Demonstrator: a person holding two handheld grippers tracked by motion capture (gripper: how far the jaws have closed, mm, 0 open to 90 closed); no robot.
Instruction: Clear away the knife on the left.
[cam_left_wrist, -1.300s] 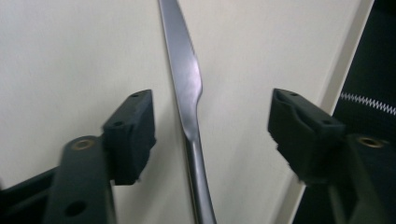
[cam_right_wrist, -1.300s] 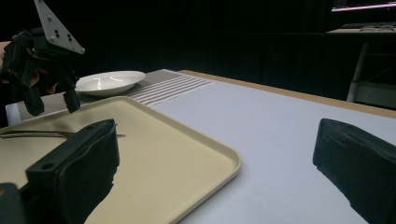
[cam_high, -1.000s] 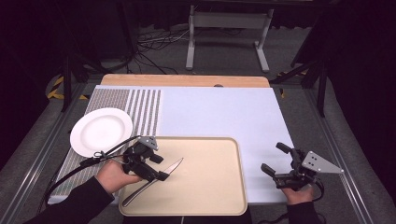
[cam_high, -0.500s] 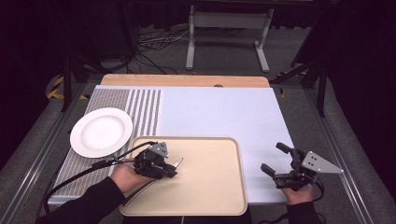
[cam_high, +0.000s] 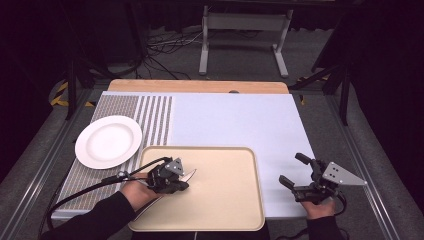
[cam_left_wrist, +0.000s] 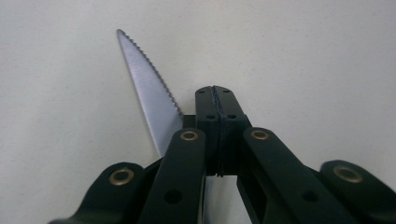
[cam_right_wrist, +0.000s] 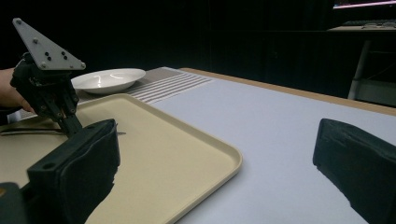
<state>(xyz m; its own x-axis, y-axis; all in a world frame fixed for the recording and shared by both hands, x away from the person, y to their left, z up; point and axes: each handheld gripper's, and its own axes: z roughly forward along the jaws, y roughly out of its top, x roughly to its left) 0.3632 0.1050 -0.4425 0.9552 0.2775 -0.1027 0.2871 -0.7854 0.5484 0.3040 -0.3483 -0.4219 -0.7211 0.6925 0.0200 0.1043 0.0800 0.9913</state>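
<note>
Left gripper (cam_high: 184, 179): you are holding its fingers together beside a serrated steel knife (cam_left_wrist: 148, 91) on the beige plastic tray (cam_high: 225, 200).
Right gripper (cam_high: 295, 172): you are keeping its fingers apart over the worktop (cam_high: 235, 120).

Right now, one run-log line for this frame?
left gripper: shut, beside knife on tray | right gripper: open, idle | plate: empty

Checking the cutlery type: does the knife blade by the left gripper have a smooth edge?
No, the knife beside the left gripper has small saw teeth along its edge.
</note>
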